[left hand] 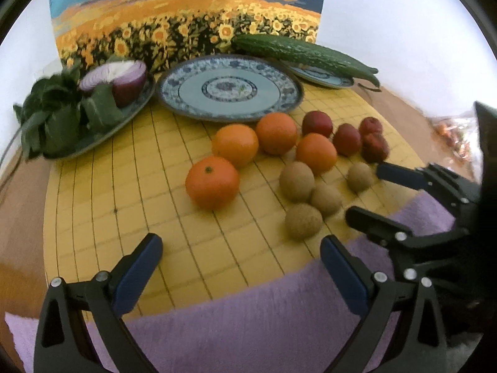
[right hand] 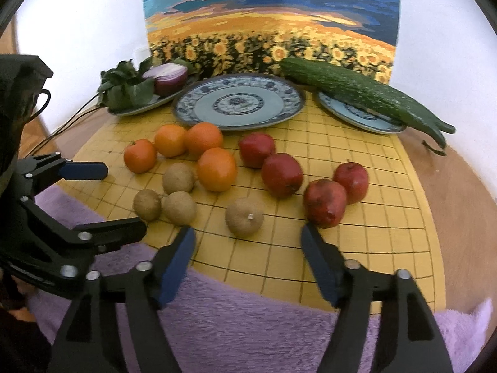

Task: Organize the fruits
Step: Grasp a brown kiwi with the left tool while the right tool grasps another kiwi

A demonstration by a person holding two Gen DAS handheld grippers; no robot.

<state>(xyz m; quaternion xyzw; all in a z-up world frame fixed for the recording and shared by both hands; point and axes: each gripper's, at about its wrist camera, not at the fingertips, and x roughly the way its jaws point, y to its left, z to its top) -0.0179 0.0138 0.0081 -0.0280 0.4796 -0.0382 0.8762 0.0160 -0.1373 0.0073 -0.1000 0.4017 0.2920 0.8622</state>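
Several oranges (left hand: 212,182) (right hand: 216,169), several brown round fruits (left hand: 296,181) (right hand: 178,177) and several red fruits (left hand: 347,139) (right hand: 281,174) lie loose on a yellow gridded board (left hand: 124,186) (right hand: 372,217). Behind them stands an empty blue-patterned plate (left hand: 230,88) (right hand: 237,101). My left gripper (left hand: 240,245) (right hand: 124,197) is open over the board's near edge with nothing between its fingers. My right gripper (right hand: 247,231) (left hand: 366,191) is open; one brown fruit (right hand: 244,220) (left hand: 360,176) rests on the board just beyond its fingertips, untouched by the pads.
A plate with leafy greens and a halved red onion (left hand: 127,77) (right hand: 169,77) stands back left. A smaller plate carrying cucumbers (left hand: 304,52) (right hand: 360,93) stands back right. A sunflower painting (left hand: 186,15) leans on the white wall. Purple fuzzy cloth (left hand: 248,326) (right hand: 248,326) covers the near edge.
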